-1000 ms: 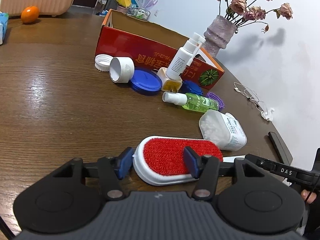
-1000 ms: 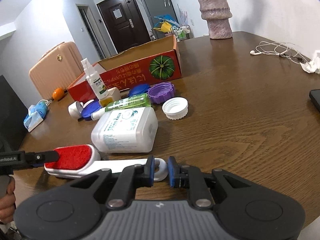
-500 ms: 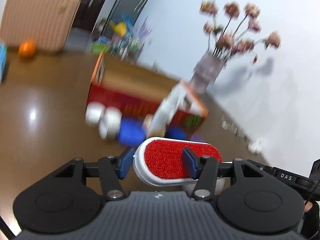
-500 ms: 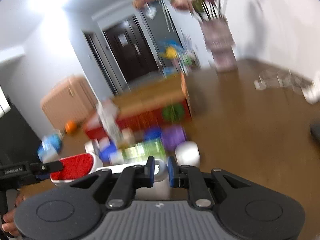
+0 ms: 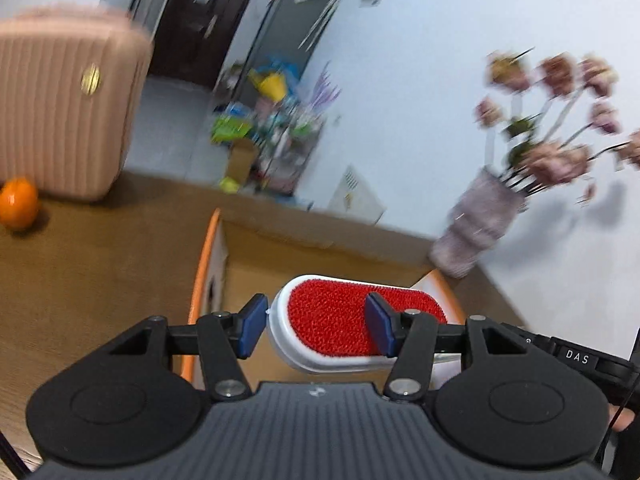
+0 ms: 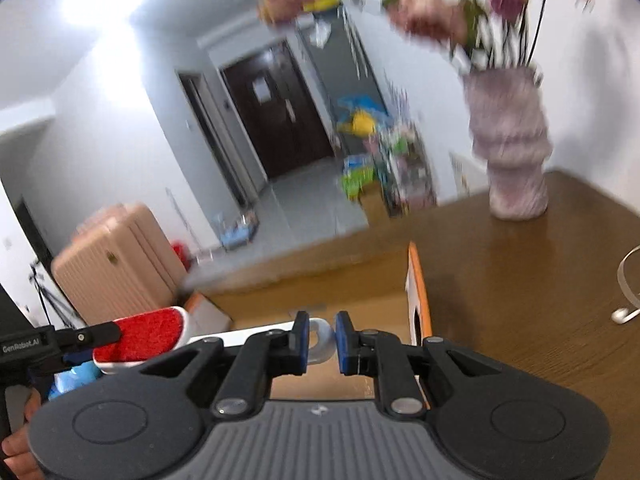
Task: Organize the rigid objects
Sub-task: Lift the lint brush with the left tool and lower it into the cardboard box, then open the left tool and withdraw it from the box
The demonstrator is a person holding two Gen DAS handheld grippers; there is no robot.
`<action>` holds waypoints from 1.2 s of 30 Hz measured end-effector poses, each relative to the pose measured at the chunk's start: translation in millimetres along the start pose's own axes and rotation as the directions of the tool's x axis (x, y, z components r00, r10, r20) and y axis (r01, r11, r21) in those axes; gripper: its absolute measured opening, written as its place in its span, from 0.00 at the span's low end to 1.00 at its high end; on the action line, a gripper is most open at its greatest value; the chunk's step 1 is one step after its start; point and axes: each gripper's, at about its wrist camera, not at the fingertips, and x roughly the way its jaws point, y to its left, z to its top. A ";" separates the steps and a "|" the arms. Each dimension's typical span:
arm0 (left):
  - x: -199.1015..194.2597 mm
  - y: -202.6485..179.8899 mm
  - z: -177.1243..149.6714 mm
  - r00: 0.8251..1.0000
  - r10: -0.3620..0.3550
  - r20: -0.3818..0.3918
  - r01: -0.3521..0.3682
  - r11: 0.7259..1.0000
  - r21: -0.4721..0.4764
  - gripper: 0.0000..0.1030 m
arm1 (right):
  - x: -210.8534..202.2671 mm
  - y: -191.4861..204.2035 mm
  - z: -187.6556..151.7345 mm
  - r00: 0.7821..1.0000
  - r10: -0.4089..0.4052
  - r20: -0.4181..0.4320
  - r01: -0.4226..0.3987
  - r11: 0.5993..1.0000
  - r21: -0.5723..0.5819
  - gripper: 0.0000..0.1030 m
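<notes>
Left wrist view: the left hand-held gripper sits low in the centre of the frame, its blue pads clamped across the head of a white plastic lint brush with a red bristled face. The brush is held in the air over the open brown cardboard box with an orange rim, whose inside fills the middle of the frame behind it. At the lower right edge the other black gripper reaches in. On the brown wooden tabletop an orange fruit lies at the far left, and a ribbed pale-purple vase of pink flowers stands at the right. A pink ribbed suitcase fills the upper left. The background is blurred.

Right wrist view: the right hand-held gripper at lower centre is closed on the white loop end of the brush handle. The red head shows at lower left, pinched by the left gripper. The box lies beneath, its orange edge just right of centre, with the vase at the upper right.
</notes>
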 end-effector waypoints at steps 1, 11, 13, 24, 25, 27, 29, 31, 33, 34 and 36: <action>9.5 8.1 -4.0 1.000 0.011 -0.020 -0.011 1.000 -0.012 0.52 | 15.8 -3.9 -1.8 1.000 -0.004 -0.029 0.004 1.000 0.004 0.14; 30.0 21.5 -31.9 0.992 0.110 -0.058 -0.103 0.990 0.101 0.57 | 76.8 2.2 -45.0 0.981 -0.034 -0.191 0.010 0.992 -0.124 0.13; 25.9 19.8 -32.0 0.990 0.129 -0.056 -0.122 0.986 0.114 0.58 | 78.8 8.0 -49.9 0.977 -0.042 -0.209 0.010 0.988 -0.155 0.13; -66.0 -14.2 -42.2 0.971 0.194 0.142 -0.225 0.943 0.244 0.83 | -21.5 46.4 -29.8 0.999 -0.045 0.009 0.046 0.956 -0.289 0.51; -75.5 -17.9 -48.7 0.964 0.198 0.176 -0.239 0.936 0.257 0.85 | -35.4 51.9 -33.0 0.998 -0.040 0.048 0.053 0.951 -0.306 0.59; -94.6 -24.4 -63.6 0.947 0.192 0.259 -0.261 0.928 0.267 0.99 | -58.5 61.4 -41.2 0.991 -0.031 0.132 0.074 0.941 -0.331 0.85; -112.9 -30.8 -82.4 0.921 0.177 0.346 -0.282 0.918 0.281 1.00 | -83.1 68.3 -57.9 0.970 -0.014 0.242 0.099 0.934 -0.344 0.99; -124.0 -37.4 -99.2 0.914 0.170 0.368 -0.292 0.906 0.308 1.00 | -103.8 72.0 -74.9 0.941 -0.022 0.337 0.144 0.929 -0.340 1.00; -134.0 -41.7 -113.5 0.919 0.160 0.361 -0.281 0.908 0.311 1.00 | -117.0 73.2 -92.5 0.922 -0.033 0.386 0.175 0.924 -0.339 1.00; -138.3 -42.7 -119.2 0.921 0.154 0.357 -0.272 0.911 0.310 1.00 | -121.2 73.9 -98.9 0.922 -0.033 0.386 0.174 0.925 -0.337 1.00; -147.9 -45.5 -130.4 0.922 0.146 0.359 -0.264 0.915 0.306 1.00 | -128.8 73.1 -109.3 0.930 -0.040 0.366 0.163 0.936 -0.313 1.00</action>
